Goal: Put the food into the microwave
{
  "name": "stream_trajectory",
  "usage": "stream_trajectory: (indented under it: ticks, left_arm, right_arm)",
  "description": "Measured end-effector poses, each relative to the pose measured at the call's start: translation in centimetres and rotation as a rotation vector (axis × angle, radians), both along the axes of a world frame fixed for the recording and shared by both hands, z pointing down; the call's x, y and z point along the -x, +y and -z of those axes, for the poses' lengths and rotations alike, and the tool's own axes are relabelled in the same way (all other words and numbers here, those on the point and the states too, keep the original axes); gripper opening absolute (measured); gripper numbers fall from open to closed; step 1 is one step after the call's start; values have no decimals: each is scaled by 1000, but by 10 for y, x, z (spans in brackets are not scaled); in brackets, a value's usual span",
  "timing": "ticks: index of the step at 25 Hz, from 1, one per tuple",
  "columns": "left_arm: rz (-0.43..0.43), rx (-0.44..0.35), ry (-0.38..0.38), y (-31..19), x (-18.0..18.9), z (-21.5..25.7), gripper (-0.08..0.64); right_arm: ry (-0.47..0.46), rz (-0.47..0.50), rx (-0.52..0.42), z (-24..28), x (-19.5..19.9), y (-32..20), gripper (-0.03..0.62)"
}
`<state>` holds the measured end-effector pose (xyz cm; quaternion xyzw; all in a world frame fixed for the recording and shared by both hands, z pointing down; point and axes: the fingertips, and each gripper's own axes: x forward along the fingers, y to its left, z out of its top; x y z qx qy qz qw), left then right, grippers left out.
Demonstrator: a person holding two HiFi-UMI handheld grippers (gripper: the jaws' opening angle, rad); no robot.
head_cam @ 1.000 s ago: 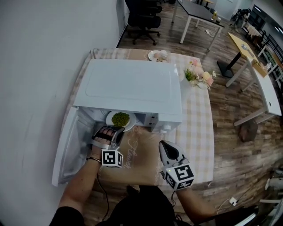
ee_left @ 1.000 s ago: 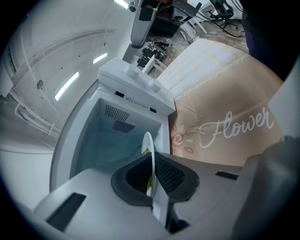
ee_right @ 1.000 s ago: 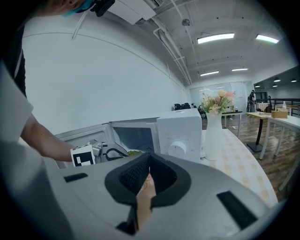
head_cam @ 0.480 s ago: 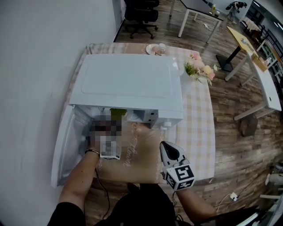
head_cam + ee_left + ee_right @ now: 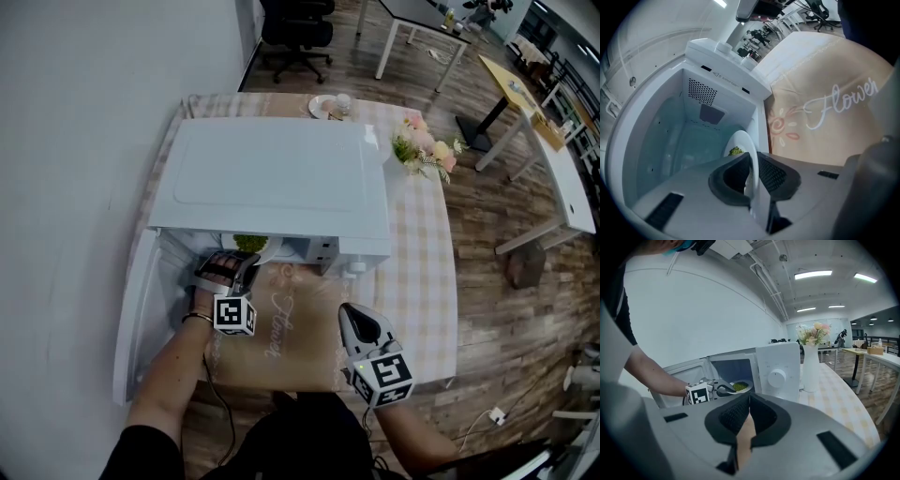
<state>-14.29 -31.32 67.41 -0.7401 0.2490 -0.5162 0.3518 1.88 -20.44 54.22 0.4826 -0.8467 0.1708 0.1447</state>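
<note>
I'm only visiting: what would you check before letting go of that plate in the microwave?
1. Microwave door open: ok, swung wide.
2. Grip on the plate: ok, the left hand-held gripper is shut on its rim.
3. Green food on the plate: ok.
4. Plate resting on the cavity floor: cannot tell.
5. Right hand-held gripper out of the way: ok, shut, empty, over the mat.
</note>
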Motion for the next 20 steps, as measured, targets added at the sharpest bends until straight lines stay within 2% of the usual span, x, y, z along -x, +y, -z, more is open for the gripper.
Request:
stream_trajectory:
  ticks: [9,13,17,18,20]
  left_arm:
    - [9,64,-19,-4,3,-1,63]
    - [3,54,-21,2,2,3,87]
    - [10,32,26,11,0,16,87]
    - [19,25,41,14,1,19,85]
    - [33,17,50,18,4,22,21]
  right_arm:
    - [-31,19,-20,7,9,6,9]
    - [-33,11,-34,13,9,6,9]
    - [-23,22,-45,16,12,11,9]
    - [-21,24,-46,17,13,12,9]
    - [-21,21,-38,16,13,14,9]
